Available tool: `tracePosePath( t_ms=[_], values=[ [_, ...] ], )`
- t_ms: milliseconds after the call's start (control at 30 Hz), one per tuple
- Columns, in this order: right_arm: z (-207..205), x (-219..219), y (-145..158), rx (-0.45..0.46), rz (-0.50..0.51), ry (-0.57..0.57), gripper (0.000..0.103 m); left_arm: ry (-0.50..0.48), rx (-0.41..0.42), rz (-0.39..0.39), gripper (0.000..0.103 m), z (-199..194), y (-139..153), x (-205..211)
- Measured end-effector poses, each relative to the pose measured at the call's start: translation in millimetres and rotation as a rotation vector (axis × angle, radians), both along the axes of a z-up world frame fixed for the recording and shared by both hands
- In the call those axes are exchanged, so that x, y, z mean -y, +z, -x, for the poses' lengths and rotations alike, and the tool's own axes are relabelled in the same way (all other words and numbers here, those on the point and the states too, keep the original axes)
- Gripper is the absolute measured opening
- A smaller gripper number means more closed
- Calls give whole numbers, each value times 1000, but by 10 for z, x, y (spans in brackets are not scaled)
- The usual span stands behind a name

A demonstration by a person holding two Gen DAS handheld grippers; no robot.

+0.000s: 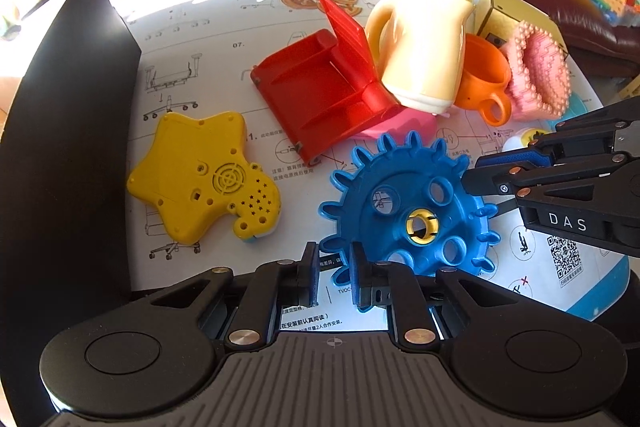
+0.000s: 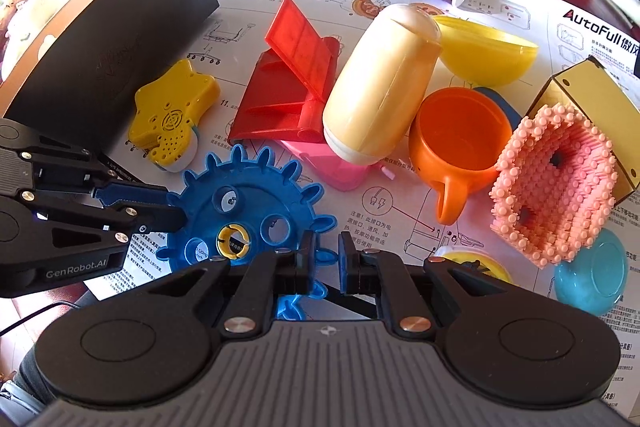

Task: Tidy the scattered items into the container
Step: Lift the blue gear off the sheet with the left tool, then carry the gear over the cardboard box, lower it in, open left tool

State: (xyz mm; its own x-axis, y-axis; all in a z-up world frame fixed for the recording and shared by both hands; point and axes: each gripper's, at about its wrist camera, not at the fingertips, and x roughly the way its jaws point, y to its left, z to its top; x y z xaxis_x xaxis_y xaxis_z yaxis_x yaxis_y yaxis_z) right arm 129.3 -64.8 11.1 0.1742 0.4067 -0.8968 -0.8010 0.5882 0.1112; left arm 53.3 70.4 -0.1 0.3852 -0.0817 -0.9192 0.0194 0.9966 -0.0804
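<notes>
A blue toy gear (image 1: 408,205) (image 2: 248,209) lies flat on a printed paper sheet (image 1: 208,67). My left gripper (image 1: 335,267) has its jaws a small gap apart at the gear's near left edge, nothing between them. My right gripper (image 2: 324,259) has its jaws a small gap apart over the gear's right teeth, and it shows in the left wrist view (image 1: 472,179) at the gear's right rim. A yellow star toy (image 1: 200,179) (image 2: 172,115) lies left of the gear. The black container (image 1: 68,131) (image 2: 116,39) stands at the left.
Behind the gear lie a red folding stand (image 1: 320,83) (image 2: 288,79), a cream jug (image 1: 424,47) (image 2: 380,79), an orange cup (image 1: 484,79) (image 2: 460,143), a pink studded block shape (image 1: 540,67) (image 2: 556,187), a yellow bowl half (image 2: 484,51) and a teal bowl (image 2: 592,271). Clutter fills the sofa behind.
</notes>
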Motion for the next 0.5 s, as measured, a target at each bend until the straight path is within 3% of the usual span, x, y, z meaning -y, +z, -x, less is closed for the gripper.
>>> tracePosePath(
  t_ms=[500],
  values=[
    [-13, -46, 278, 68, -11, 7, 12, 12, 80, -1, 10, 0, 290, -15]
  ],
)
